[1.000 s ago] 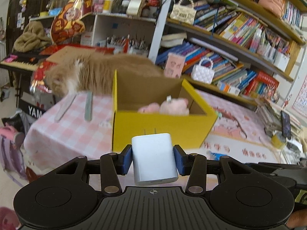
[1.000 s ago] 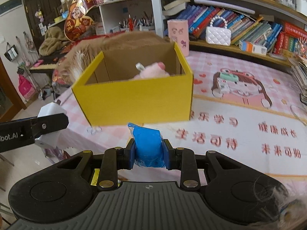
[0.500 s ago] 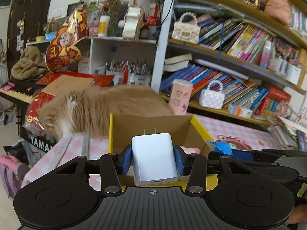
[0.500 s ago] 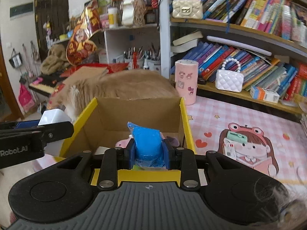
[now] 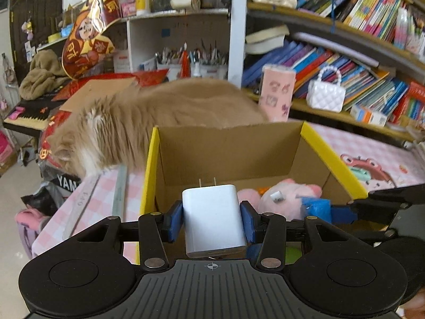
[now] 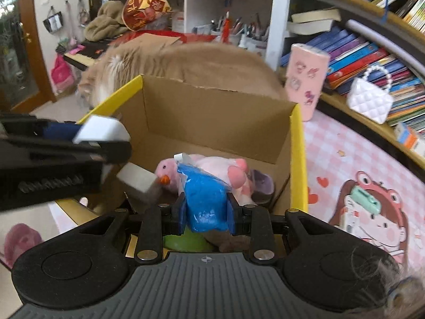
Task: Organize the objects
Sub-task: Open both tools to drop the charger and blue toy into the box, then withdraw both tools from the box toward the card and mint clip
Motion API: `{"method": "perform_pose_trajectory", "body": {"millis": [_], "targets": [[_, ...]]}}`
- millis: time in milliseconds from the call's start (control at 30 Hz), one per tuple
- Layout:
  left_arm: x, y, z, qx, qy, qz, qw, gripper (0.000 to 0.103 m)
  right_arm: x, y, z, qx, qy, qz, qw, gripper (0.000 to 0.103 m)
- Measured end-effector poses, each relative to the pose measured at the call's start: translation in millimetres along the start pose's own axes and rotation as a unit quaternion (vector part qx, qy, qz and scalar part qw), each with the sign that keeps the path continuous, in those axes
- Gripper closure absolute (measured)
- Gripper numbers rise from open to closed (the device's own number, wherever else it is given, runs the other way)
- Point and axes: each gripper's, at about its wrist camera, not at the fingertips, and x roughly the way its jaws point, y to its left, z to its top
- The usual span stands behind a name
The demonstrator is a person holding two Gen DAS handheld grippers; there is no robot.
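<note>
I'm hovering both claws over the box on the desk, so the trick is letting go low, over bare cardboard, not on the plush in there. The cat is lying right behind the box. Left claw is clamped on the charger, right claw is clamped on the blue packet.

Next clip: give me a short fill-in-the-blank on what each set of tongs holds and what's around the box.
1. The left tongs grip a white ____.
2. The right tongs grip a packet coloured ____.
3. A pink ____ toy lies inside the box.
4. Behind the box lies a fluffy ____.

Missing words: charger; blue; plush; cat
</note>
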Motion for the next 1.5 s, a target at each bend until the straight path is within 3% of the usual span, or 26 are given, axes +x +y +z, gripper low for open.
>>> {"method": "perform_pose_trajectory", "body": {"millis": [200,467,567,800,933,1000,1233,1500], "targets": [[12.5,-6.8,-0.3,0.005,0.022,0.000,0.9997,0.058,4.7,-12.4,2.1,0.012,0.018,0.051,0.998,0.076],[13.5,-4.0,-3.2,-0.009,0.030,0.003,0.9995,0.058,2.6,-11.7,0.9,0.020,0.016,0.052,0.998,0.076],[9.2,-2.0,-3.1,-0.012,0.025,0.005,0.9996,0.057,1.1,-11.1,0.2,0.022,0.012,0.043,0.999,0.073],[-27.0,-0.2,8.0,-0.008,-0.035,0.009,0.9993,0.050,-20.6,-9.9,-0.9,0.043,-0.026,0.019,0.999,0.067],[-54.4,4.8,8.7,-0.017,-0.068,0.007,0.9975,0.037,-43.8,-6.1,-1.2,0.045,-0.061,-0.003,0.997,0.062],[-69.0,7.9,4.2,-0.013,-0.079,0.004,0.9968,0.036,-56.1,-3.8,-4.1,0.049,-0.076,-0.015,0.996,0.061],[-104.3,22.2,-21.0,-0.023,-0.080,0.013,0.9964,0.034,-96.0,7.2,-27.4,0.084,-0.106,-0.042,0.990,0.058],[-128.4,27.3,-62.1,-0.028,-0.053,0.014,0.9981,0.034,-122.3,32.2,-68.1,0.097,-0.095,-0.065,0.989,0.052]]}}
